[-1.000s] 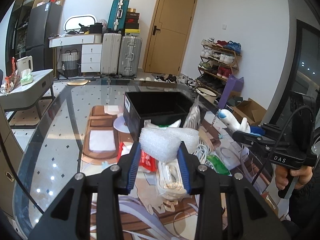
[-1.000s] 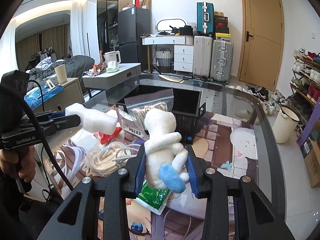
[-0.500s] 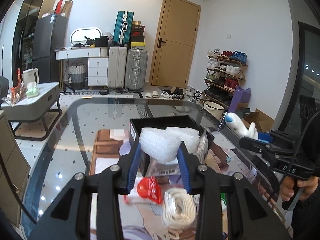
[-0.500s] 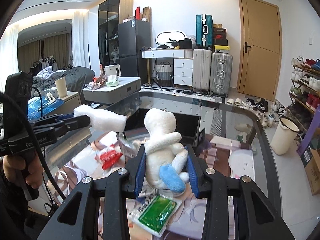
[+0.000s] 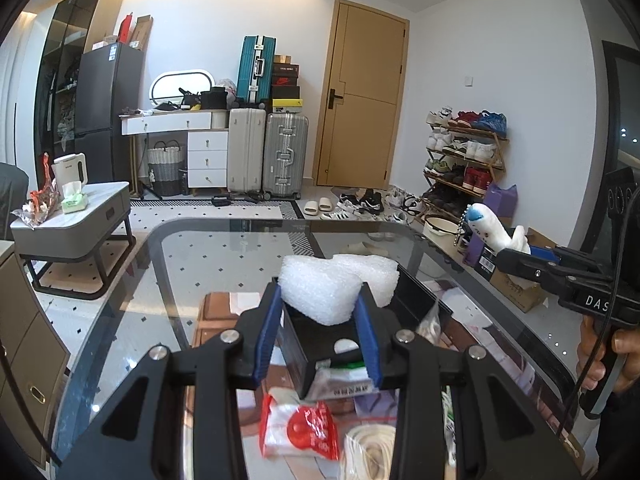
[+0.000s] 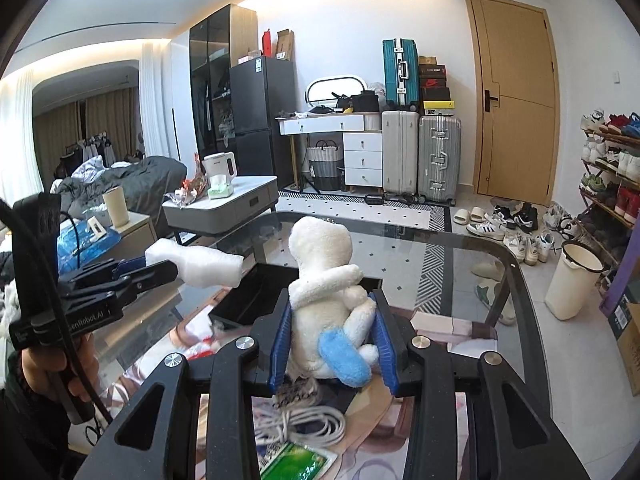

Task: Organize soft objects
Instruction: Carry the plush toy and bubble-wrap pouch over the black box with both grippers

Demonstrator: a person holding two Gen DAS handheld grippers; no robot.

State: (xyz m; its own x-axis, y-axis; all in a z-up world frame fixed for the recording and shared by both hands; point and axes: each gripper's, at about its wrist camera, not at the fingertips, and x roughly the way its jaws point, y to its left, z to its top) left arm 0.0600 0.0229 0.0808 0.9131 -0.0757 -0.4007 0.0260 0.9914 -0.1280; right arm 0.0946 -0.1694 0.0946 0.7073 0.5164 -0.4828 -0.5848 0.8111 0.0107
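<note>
The glass surface [image 5: 168, 280] spans the lower half of both views, with a patterned mat under the clutter at its near end. On it sits an open black box [image 5: 416, 300], seen in the right wrist view [image 6: 256, 292] as a dark rectangular tray beyond the plush toy.

The left tongs [image 5: 318, 336] are clenched on a piece of white foam wrap [image 5: 324, 292], which is held up in the air above the near edge of the black box; from the right wrist view the same foam [image 6: 200, 266] sticks out sideways past the tips, over the left side of the box.

The right tongs [image 6: 332, 344] are gripping a white plush toy [image 6: 324, 280] with a blue foot, held upright between the blue pads [image 6: 280, 344] above the surface. The left wrist view shows the toy [image 5: 494, 232] raised off to the right of the box.

Below the tongs lie a coiled white cable [image 6: 304, 420], a red-and-white packet [image 5: 300, 428] and a green packet [image 6: 296, 464].
</note>
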